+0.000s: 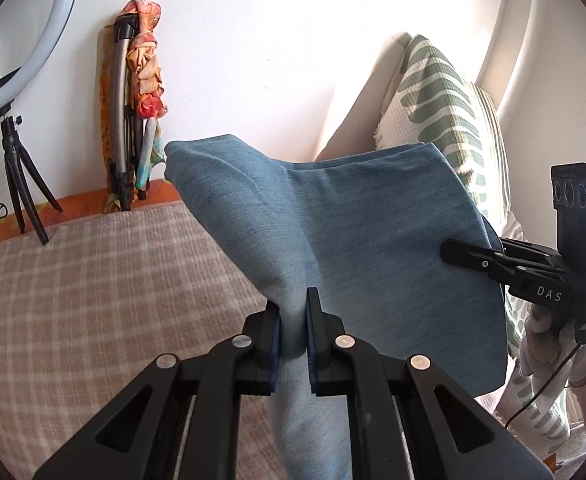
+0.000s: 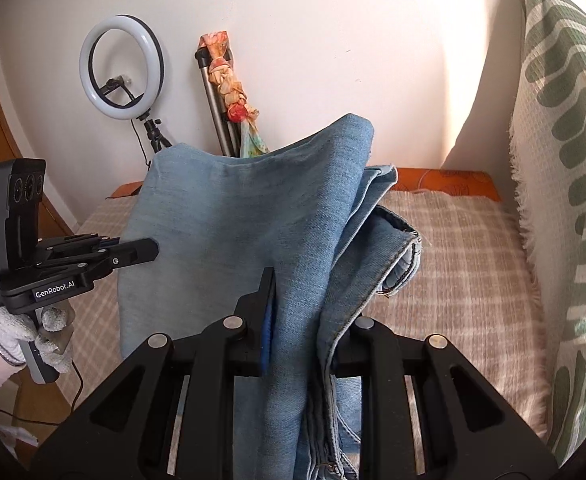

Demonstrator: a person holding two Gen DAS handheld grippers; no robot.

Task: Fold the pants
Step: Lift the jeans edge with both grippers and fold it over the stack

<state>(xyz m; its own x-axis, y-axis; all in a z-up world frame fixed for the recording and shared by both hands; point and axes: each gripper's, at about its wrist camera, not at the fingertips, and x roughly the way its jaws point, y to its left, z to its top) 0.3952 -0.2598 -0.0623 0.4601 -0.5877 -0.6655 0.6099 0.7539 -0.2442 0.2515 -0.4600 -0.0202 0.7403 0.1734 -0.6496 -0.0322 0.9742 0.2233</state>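
Blue denim pants [image 1: 373, 240] hang pinched tight in both the left gripper [image 1: 294, 340] and right gripper [image 2: 293, 320].

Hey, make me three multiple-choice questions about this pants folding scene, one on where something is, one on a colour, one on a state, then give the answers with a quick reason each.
1. Where does the ring light stand?
A. By the wall beyond the bed
B. On the green patterned pillow
C. On top of the jeans

2. What colour are the jeans?
A. Black
B. Light blue
C. Red

3. What is the left gripper doing?
A. Hanging open over bare bedding
B. Clamped on a fold of denim
C. Holding the tripod

Answers:
1 A, it stands on its tripod against the white wall, past the checked bed cover.
2 B, the denim is faded light blue in both wrist views.
3 B, its pads press a bunched fold of the jeans; the right gripper also pinches the denim.
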